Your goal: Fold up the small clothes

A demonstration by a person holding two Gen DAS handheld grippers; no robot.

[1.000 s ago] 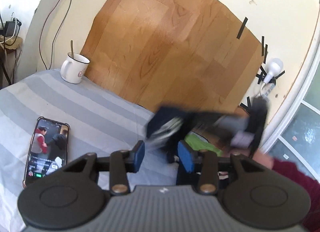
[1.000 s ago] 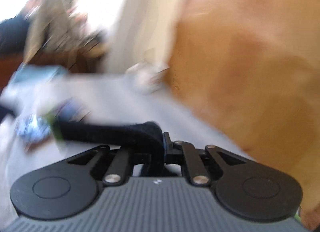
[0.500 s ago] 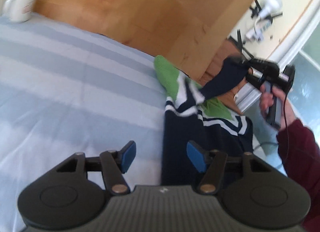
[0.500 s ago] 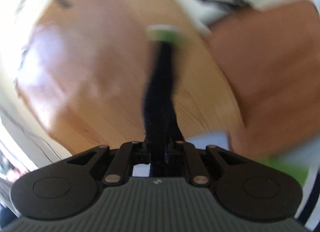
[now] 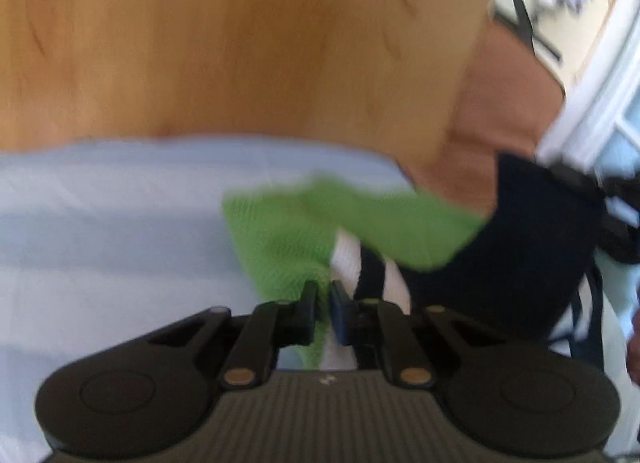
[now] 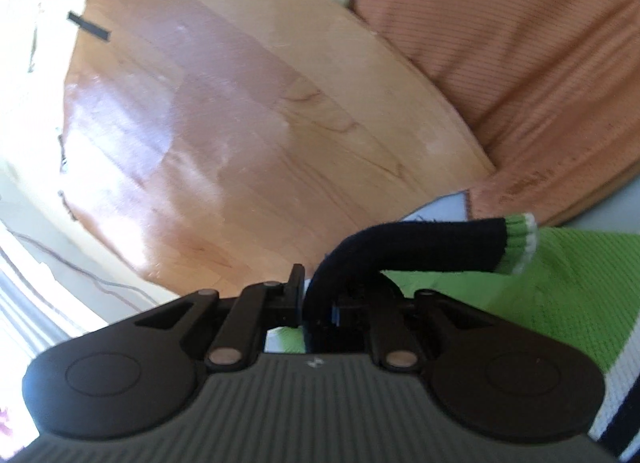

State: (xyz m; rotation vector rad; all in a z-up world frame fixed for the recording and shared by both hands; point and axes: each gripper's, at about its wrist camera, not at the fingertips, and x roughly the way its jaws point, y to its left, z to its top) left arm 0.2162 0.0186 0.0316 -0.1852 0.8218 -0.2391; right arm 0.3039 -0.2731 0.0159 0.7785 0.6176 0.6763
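Note:
A small knitted sweater, green point(image 5: 288, 231) at the top with white and navy stripes, lies on the pale blue striped cloth point(image 5: 100, 223). My left gripper point(image 5: 323, 303) is shut on the sweater's green and white edge. My right gripper point(image 6: 316, 303) is shut on a navy sleeve point(image 6: 420, 247) with a green and white cuff point(image 6: 518, 243), which curves up and right above the green body point(image 6: 560, 303). In the blurred left wrist view the right gripper point(image 5: 600, 199) holds navy cloth point(image 5: 520, 247) at the far right.
A wooden board point(image 5: 240, 43) leans against the wall behind the cloth and also shows in the right wrist view point(image 6: 240, 123). An orange ribbed cushion point(image 6: 520, 63) sits to the right of it. A white door frame point(image 5: 592, 75) stands at the far right.
My left gripper has moved forward to the sweater and shut on its green and white edge; it was open before. My right gripper has kept hold of the navy sleeve and swung it around.

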